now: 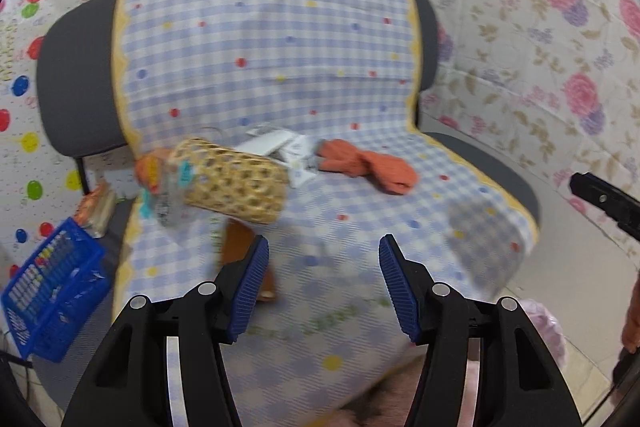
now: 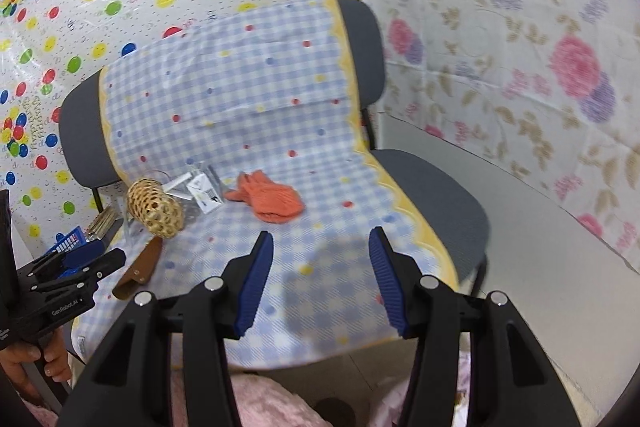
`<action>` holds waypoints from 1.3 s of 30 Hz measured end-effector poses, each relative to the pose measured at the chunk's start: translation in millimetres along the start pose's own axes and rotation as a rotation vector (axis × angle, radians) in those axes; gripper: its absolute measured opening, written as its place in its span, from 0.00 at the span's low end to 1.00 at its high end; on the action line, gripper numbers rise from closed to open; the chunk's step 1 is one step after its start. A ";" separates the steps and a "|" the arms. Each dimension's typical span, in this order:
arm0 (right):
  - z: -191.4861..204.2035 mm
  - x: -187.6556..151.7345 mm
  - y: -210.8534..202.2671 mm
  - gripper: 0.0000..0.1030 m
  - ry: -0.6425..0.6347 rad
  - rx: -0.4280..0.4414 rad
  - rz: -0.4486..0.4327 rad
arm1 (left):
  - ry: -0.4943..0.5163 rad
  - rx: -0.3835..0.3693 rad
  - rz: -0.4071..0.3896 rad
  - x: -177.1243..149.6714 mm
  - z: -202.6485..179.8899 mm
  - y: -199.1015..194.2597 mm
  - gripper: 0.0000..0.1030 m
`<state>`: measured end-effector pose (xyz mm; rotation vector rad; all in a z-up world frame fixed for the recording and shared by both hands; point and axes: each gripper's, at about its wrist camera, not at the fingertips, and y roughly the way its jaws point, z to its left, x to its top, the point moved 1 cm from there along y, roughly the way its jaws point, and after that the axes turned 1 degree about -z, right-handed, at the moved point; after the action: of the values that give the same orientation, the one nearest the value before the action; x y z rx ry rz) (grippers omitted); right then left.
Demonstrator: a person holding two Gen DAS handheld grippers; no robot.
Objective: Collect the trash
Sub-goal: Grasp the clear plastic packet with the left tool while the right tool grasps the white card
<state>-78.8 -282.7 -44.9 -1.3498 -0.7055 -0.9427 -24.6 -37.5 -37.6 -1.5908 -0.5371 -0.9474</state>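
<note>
A woven wicker basket (image 1: 234,181) lies on its side on a chair seat draped in a blue checked cloth (image 1: 360,239); it also shows in the right wrist view (image 2: 156,205). Clear plastic wrappers with white cards (image 1: 286,151) lie behind it, also seen from the right (image 2: 202,193). A crumpled colourful wrapper (image 1: 160,183) sits at the basket's left end. An orange cloth (image 1: 368,167) (image 2: 268,199) lies mid-seat. A brown flat piece (image 1: 244,259) (image 2: 138,269) lies near the front. My left gripper (image 1: 324,283) and right gripper (image 2: 320,279) are open and empty above the seat's front.
A blue plastic crate (image 1: 52,291) with small items stands on the floor left of the chair. Patterned sheets cover the walls. A grey ledge (image 2: 540,227) runs along the right. A pink fluffy surface (image 2: 260,403) lies below the grippers.
</note>
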 end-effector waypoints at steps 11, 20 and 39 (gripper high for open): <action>51.3 20.5 75.4 0.47 -0.041 0.093 0.058 | -0.134 0.202 0.047 -3.4 98.2 37.8 0.60; 86.5 34.8 141.4 0.50 -0.076 0.121 0.109 | -0.142 0.240 0.090 2.9 122.5 84.0 0.63; 102.5 36.6 182.8 0.48 -0.123 0.203 0.138 | -0.106 0.329 0.179 14.9 139.7 148.0 0.07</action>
<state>108.7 -192.4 -89.2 -1.2660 -0.7696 -0.6640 137.9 57.8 -115.9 -1.3697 -0.5812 -0.6083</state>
